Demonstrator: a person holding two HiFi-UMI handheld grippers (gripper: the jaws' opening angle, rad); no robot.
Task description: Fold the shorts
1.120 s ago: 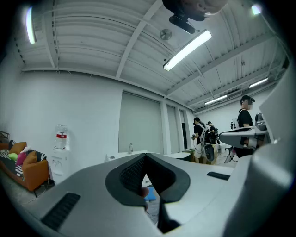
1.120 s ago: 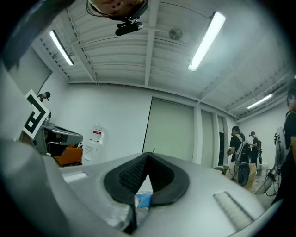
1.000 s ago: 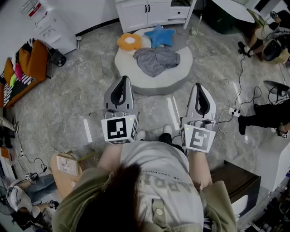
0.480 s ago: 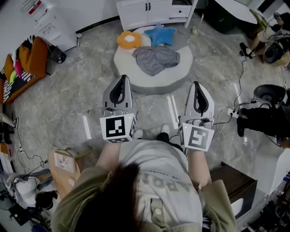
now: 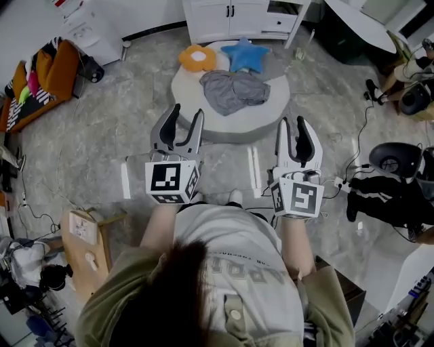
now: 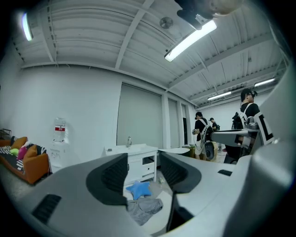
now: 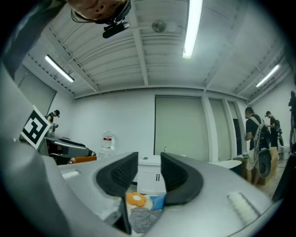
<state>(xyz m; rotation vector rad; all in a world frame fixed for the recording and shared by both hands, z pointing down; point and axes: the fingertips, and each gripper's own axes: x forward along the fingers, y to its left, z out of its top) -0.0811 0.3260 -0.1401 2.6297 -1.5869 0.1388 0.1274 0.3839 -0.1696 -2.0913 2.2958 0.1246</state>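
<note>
The grey shorts (image 5: 234, 91) lie crumpled on a low round white mat (image 5: 234, 125) on the floor ahead of me. Both grippers hang in the air short of the mat's near edge, well apart from the shorts. My left gripper (image 5: 187, 114) has its jaws opening, with nothing between them. On my right gripper (image 5: 291, 124) the jaws are opening too, and the gap is bare. In the left gripper view the shorts (image 6: 144, 208) show far off between the fingers of the left gripper (image 6: 143, 173). The right gripper view shows the shorts (image 7: 141, 218) below the right gripper (image 7: 149, 176).
A blue star cushion (image 5: 244, 54) and an orange flower cushion (image 5: 197, 58) sit at the mat's far side, before a white cabinet (image 5: 230, 13). An orange sofa (image 5: 41, 81) stands far left. Cables and a black stool (image 5: 390, 159) are on the right. People (image 6: 202, 134) stand far off.
Both grippers moved forward toward the round mat. Their jaws, shut in the earlier frames, now stand apart.
</note>
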